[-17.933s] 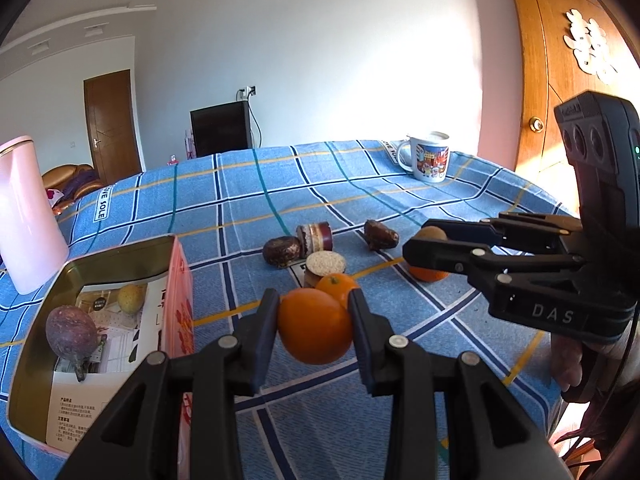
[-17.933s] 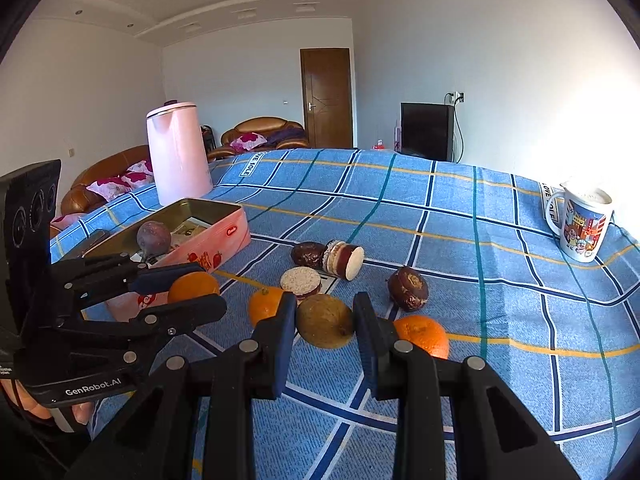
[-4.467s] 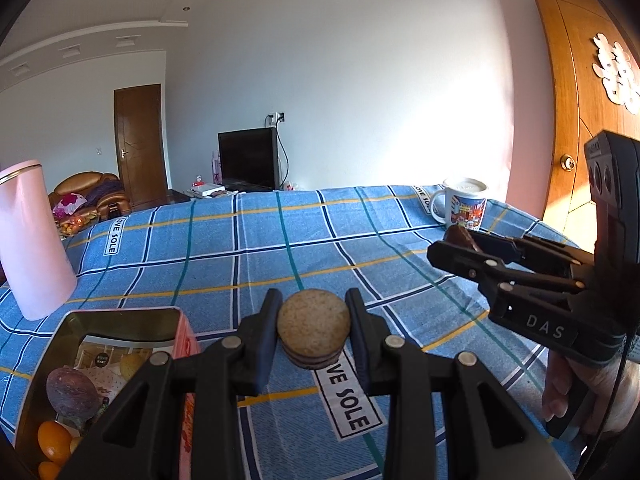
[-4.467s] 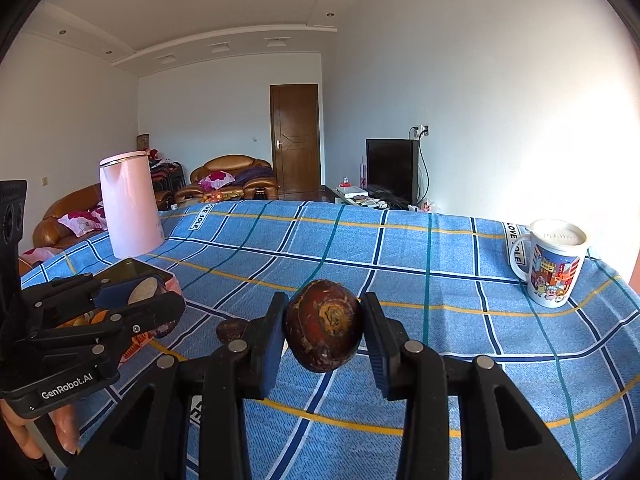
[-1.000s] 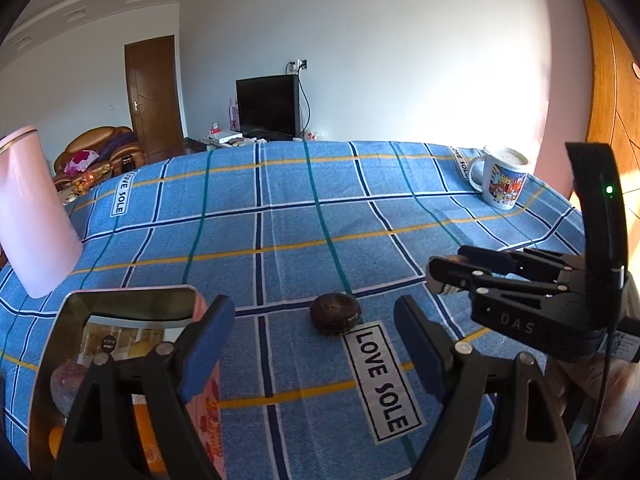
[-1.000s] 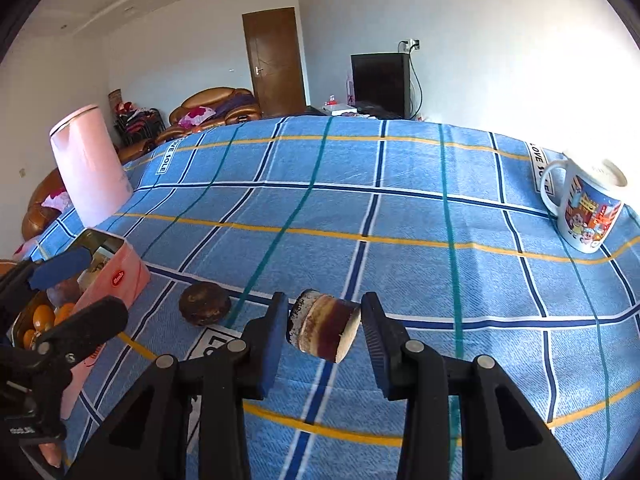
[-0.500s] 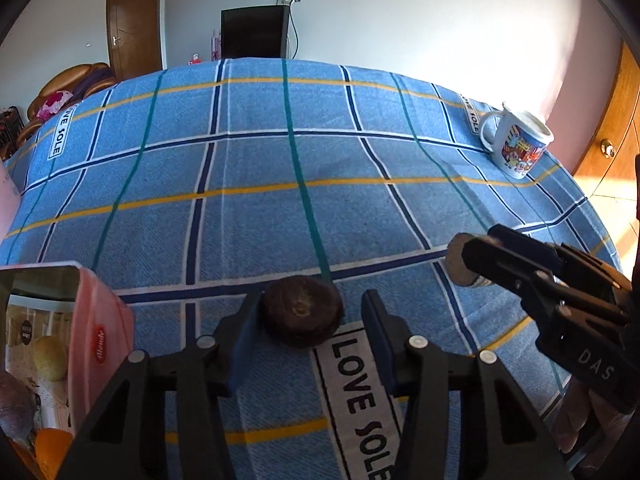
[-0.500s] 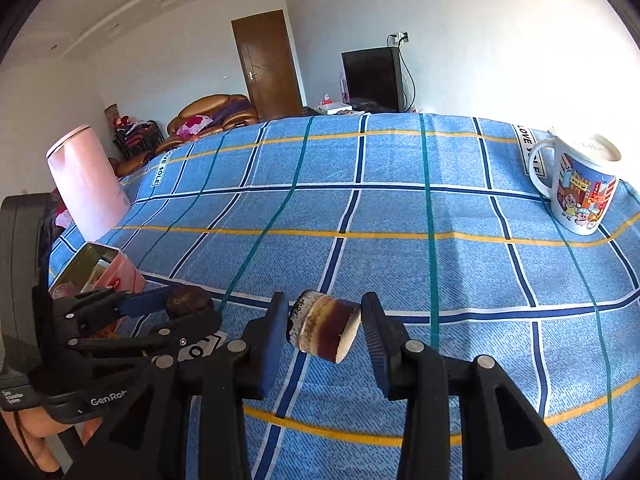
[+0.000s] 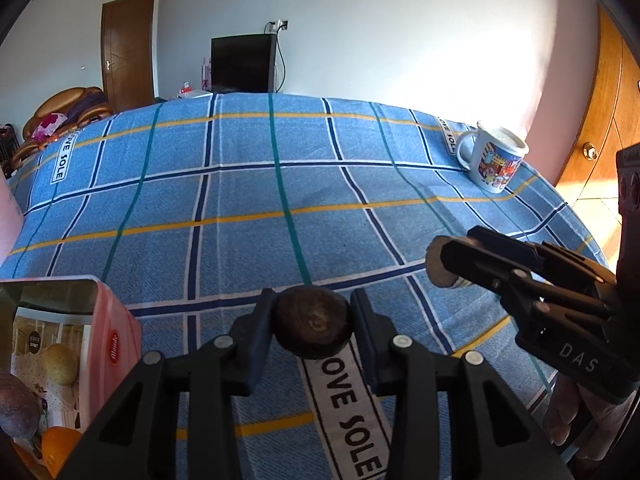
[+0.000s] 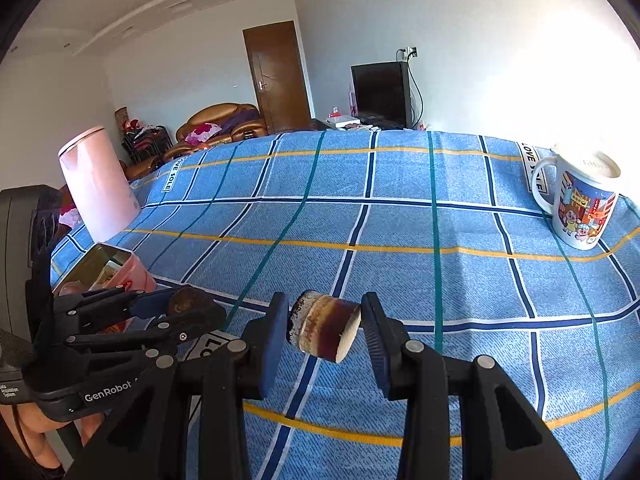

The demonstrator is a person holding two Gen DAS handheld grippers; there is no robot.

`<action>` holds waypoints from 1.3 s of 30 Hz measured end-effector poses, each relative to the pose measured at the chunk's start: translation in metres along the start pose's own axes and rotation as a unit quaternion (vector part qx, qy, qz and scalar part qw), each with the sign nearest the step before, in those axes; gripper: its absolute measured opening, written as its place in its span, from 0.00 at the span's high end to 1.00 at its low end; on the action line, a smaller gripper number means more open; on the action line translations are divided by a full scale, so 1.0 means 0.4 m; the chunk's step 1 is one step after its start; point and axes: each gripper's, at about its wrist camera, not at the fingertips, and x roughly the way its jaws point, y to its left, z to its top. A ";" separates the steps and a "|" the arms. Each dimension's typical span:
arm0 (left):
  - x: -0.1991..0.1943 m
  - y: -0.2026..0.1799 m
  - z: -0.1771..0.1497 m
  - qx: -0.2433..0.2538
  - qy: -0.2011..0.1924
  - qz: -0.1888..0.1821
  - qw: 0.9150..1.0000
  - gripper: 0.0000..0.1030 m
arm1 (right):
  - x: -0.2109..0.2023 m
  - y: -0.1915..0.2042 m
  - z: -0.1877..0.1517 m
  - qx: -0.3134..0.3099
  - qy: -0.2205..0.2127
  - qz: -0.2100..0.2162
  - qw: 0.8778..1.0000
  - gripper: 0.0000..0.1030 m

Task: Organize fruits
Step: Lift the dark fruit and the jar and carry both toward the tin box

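My left gripper (image 9: 313,322) is shut on a dark brown round fruit (image 9: 314,322) just above the blue checked tablecloth (image 9: 248,196). It also shows in the right wrist view (image 10: 188,304). My right gripper (image 10: 323,330) is shut on a short brown cylinder-shaped piece with a pale cut end (image 10: 324,330), held above the cloth. Its pale end shows in the left wrist view (image 9: 438,262). The pink tin box (image 9: 100,344) at the lower left holds an orange (image 9: 60,440), a purple fruit (image 9: 16,406) and a yellowish fruit (image 9: 60,364).
A colourful mug (image 10: 584,204) stands at the table's far right. A pink kettle (image 10: 98,184) stands at the far left beyond the tin (image 10: 132,274). A wooden door (image 9: 616,128) is right of the table. A television and sofa are beyond the table.
My left gripper, open a second ago, has closed on the dark brown fruit that lay on the cloth and raised it slightly. My right gripper keeps holding the brown piece.
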 end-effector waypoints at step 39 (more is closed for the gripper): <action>-0.133 -0.036 -0.028 0.038 -0.143 0.035 0.988 0.61 | -0.111 0.040 -0.016 -0.045 -0.122 -0.005 0.992 0.62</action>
